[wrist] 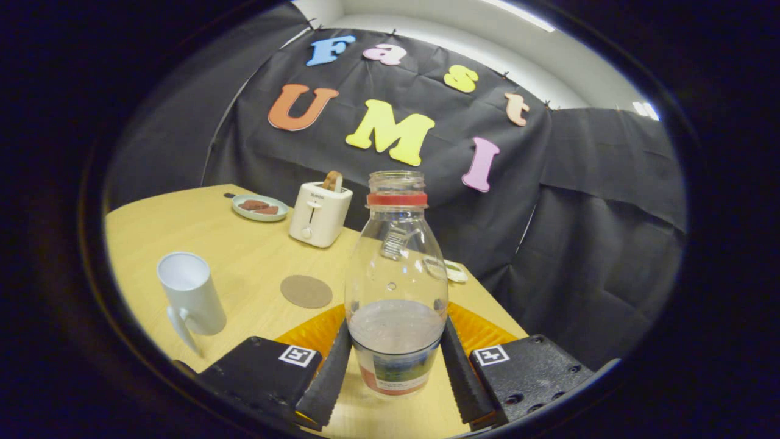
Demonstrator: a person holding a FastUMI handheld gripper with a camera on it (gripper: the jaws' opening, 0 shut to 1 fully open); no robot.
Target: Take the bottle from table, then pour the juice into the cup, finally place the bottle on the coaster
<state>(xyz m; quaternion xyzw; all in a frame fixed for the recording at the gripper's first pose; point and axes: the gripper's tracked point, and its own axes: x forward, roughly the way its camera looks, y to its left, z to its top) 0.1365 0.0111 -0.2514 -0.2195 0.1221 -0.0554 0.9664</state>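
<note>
Fingers of my gripper (395,366) press the uncapped bottle (396,280) from both sides, low on its body, with the cup (190,294) and coaster (306,291) ahead on the table (244,250). Gripped so low, I judge it may swing or slip when tilted, spilling juice beside the cup.

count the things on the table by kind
bottle, held between the jaws: 1
cup: 1
coaster: 1
toaster: 1
plate: 1
small pale thing behind the bottle, too unclear to name: 1
total: 6
</note>
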